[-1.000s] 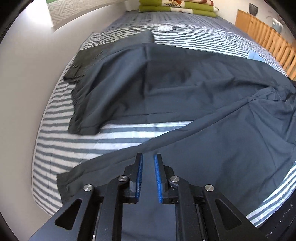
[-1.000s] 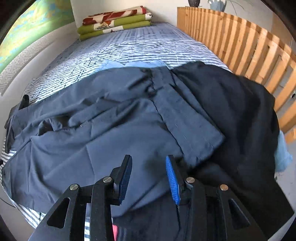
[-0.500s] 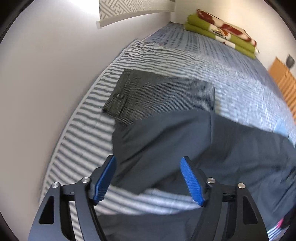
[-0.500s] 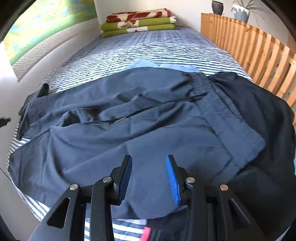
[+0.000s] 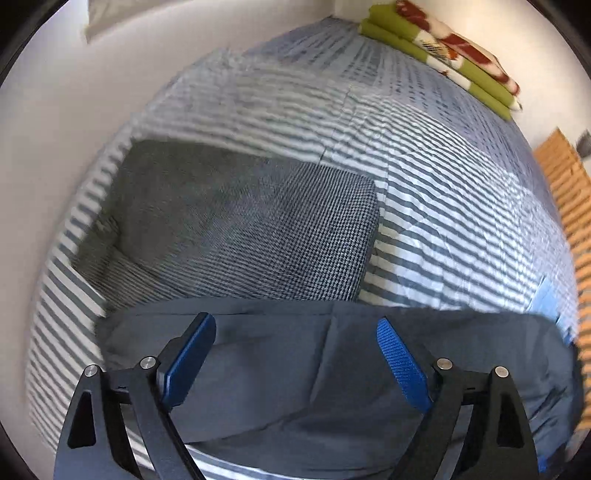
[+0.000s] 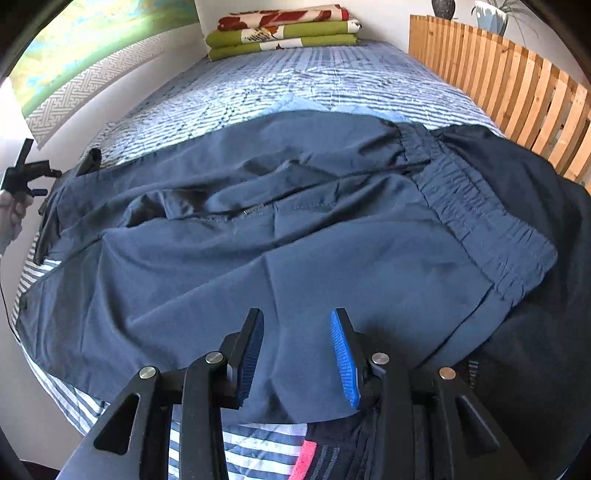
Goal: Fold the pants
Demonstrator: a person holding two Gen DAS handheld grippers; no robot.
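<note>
Since a second ago the left gripper [image 5: 295, 356] has swung from the near trouser leg to the far one's hem, and its jaws are opening wide, nothing pinched between them. The navy pants [image 6: 295, 240] lie spread across the striped bedspread [image 6: 295, 81], waistband at 3 o'clock. Beyond the hem at 12 o'clock sits a folded checked garment [image 5: 240, 229]; folded blankets [image 6: 280, 31] rest at the bed's far end. The right gripper [image 6: 297, 354] hovers, tilted steeply downward, part-open over the cloth, gripping nothing.
</note>
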